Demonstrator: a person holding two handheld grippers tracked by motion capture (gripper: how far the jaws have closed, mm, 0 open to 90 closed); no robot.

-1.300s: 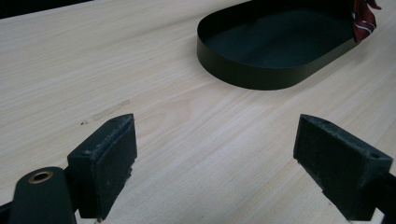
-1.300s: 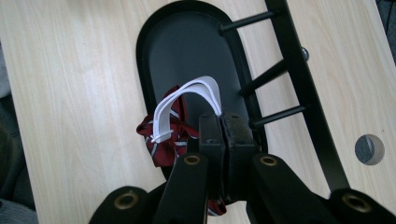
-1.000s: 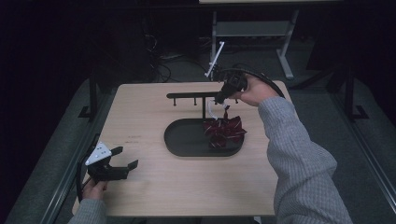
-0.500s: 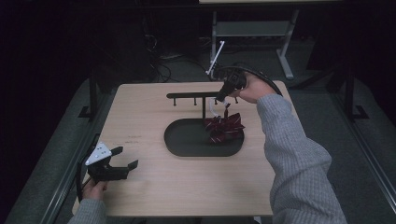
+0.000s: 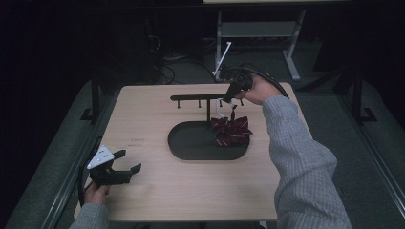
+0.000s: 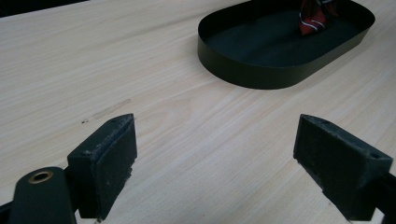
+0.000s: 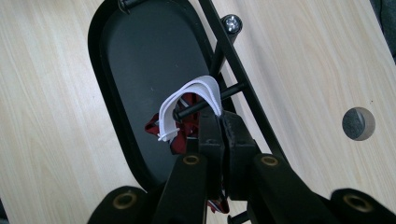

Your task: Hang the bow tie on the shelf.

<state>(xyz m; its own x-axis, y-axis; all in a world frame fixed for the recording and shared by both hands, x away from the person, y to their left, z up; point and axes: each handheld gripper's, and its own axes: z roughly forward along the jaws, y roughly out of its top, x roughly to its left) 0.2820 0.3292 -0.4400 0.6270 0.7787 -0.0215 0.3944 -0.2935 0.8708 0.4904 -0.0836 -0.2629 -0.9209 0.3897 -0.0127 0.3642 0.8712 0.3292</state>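
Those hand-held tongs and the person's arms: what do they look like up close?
Both tongs are black. The left tongs carry a pale grey three-cornered plate with small dots on top, and their two jaws end in blocky, rough black pads with brass-coloured rivets at the joints. The right tongs have the same brass rivets, and a black cable loops from them. The sleeves are grey ribbed knit.

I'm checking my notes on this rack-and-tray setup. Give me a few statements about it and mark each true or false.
1. The left gripper is open over bare table. True.
2. The right gripper is open wide. False: it is shut on the bow tie's white strap.
3. The white strap is looped over a peg of the black rack. True.
4. The red striped bow tie lies beside the left gripper. False: it is at the black tray, below the rack.
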